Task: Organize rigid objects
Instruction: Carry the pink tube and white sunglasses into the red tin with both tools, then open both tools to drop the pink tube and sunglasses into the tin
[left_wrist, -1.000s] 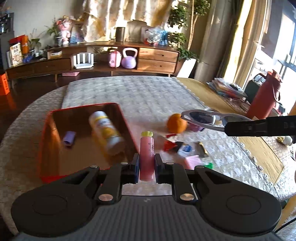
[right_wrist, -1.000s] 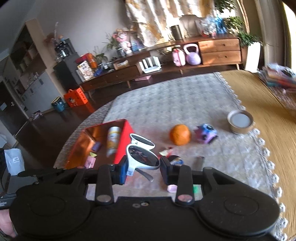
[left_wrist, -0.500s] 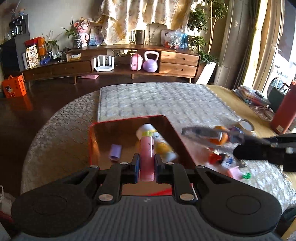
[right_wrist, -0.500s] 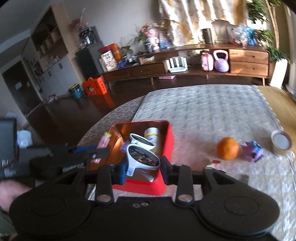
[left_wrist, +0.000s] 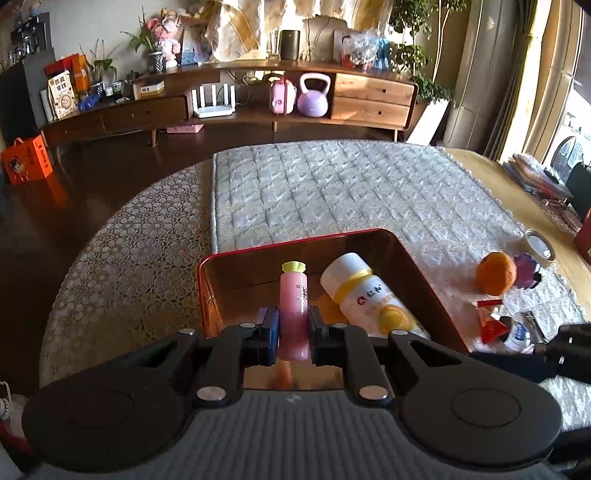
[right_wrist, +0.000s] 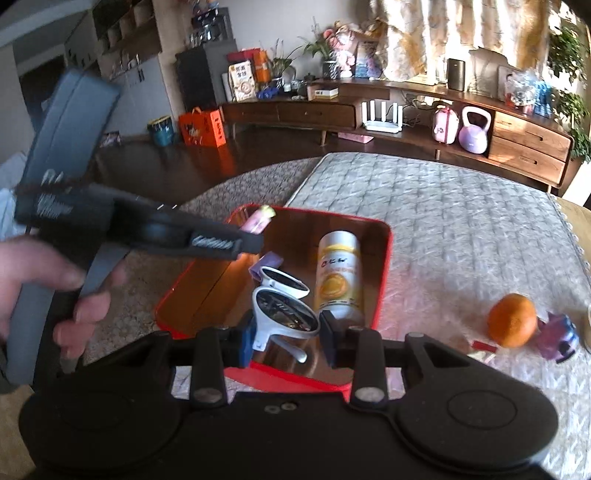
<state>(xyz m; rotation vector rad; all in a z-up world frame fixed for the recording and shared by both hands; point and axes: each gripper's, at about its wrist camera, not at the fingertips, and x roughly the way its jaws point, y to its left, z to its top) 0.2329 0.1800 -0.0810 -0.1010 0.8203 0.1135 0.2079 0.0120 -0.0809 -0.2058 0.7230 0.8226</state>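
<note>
Sunglasses (right_wrist: 286, 308) with a white frame were clamped across one lens rim by the right gripper (right_wrist: 286, 338), the pads pressed against the frame on both sides so that the glasses could be carried level rather than dangling by an arm. They were held over the near part of the red tray (right_wrist: 384, 236), above its floor and not yet resting on it as far as could be judged. A pink tube (left_wrist: 293, 314) with a yellow cap was gripped around its body by the left gripper (left_wrist: 293, 332), whose jaws were closed tight on it; the tube was kept pointing forward along the fingers, its cap out ahead, over the same tray. Both grippers were evidently brought to the tray because it served as the collecting box for the loose rigid items.

Inside the tray a white and yellow bottle (right_wrist: 338, 275) was lying on its side toward the right wall, and a small purple piece (right_wrist: 267, 262) lay near the middle, so free floor remained mainly on the left and near side. On the quilted cover of the worktop (left_wrist: 332, 184), outside the tray, an orange (right_wrist: 511, 319) and a purple toy (right_wrist: 557, 339) just beside it were left unsorted, along with small packets that were too blurred to be named.
</note>
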